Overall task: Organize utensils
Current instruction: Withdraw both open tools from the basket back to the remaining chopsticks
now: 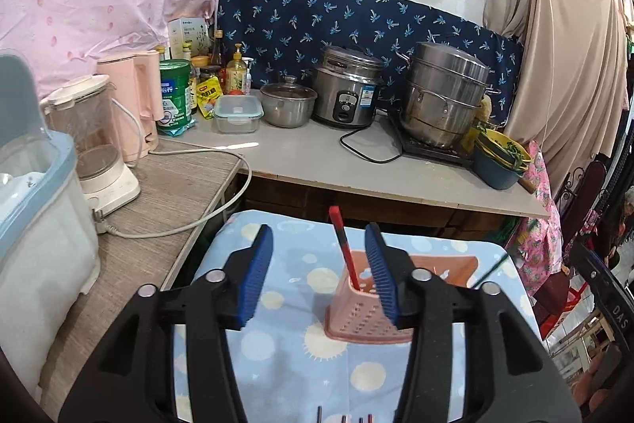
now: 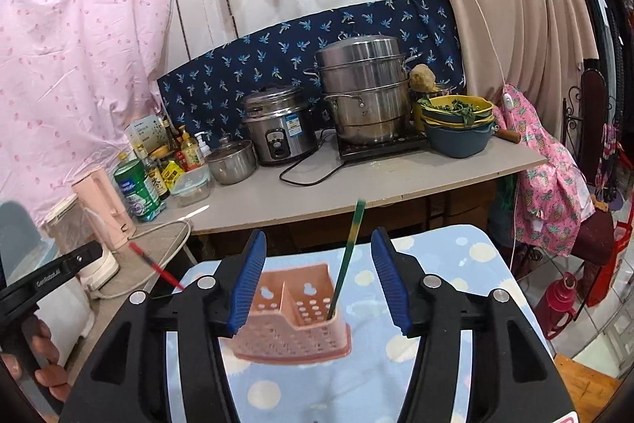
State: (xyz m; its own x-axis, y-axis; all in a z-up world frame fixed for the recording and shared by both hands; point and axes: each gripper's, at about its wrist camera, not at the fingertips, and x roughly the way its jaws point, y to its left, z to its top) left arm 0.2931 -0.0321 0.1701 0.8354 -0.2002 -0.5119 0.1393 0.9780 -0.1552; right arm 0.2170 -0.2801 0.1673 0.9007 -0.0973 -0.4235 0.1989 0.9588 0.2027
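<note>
Right wrist, perforated pink plastic holder [image 2: 293, 328], green chopstick [image 2: 348, 256]

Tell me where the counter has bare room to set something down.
The grey counter is bare along its front edge, between the clear lidded container and the blue basin, apart from the cooker's black cord. The back row is crowded: bottles, lidded pot, rice cooker, steamer.

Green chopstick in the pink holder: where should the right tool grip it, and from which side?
Grip the green chopstick on its bare upper shaft, above the pink holder rim. It stands nearly upright, leaning slightly right in the right compartment. Probably best to come in level from the near side, with the right tool open and its jaws either side of the shaft.
</note>
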